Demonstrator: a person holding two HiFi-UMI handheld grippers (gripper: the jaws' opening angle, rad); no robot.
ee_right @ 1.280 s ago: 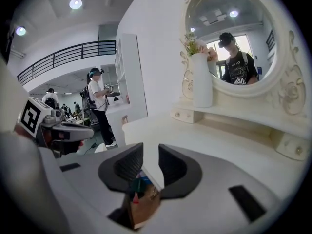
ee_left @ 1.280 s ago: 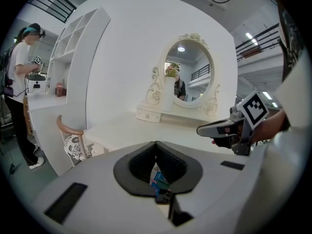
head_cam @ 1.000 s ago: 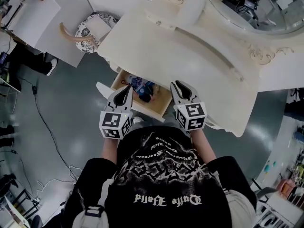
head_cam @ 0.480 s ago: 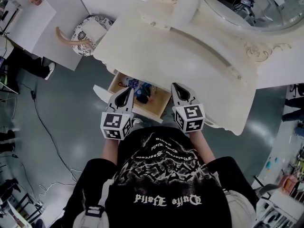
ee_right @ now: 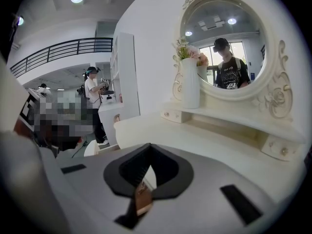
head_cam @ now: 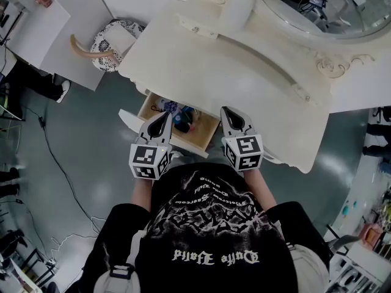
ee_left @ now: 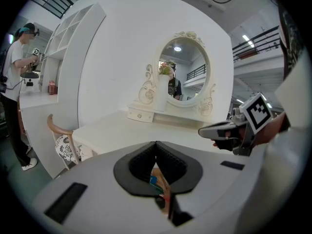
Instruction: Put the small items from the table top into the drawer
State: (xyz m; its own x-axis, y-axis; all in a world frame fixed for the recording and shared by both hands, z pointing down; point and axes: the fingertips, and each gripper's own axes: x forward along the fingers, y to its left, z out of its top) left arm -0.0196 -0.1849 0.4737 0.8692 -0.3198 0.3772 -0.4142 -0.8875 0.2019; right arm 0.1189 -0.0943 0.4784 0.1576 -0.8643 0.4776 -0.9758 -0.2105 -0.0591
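The drawer (head_cam: 204,130) stood pulled out from under the near edge of the table top (head_cam: 244,84), toward its left end, with the small items (head_cam: 180,116) lying inside. At the back of the table stood the vase (head_cam: 235,8), just before the mirror (head_cam: 330,11) — the chair (head_cam: 116,38) sat beyond the left end.

open room over the dressing table top (head_cam: 244,81) up to the vase (head_cam: 237,8) and mirror (head_cam: 321,14); small items (head_cam: 180,116) crowd the drawer (head_cam: 206,132).

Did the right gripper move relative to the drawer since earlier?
No: the right gripper stays by the drawer's right corner; its tongs have just closed, empty.
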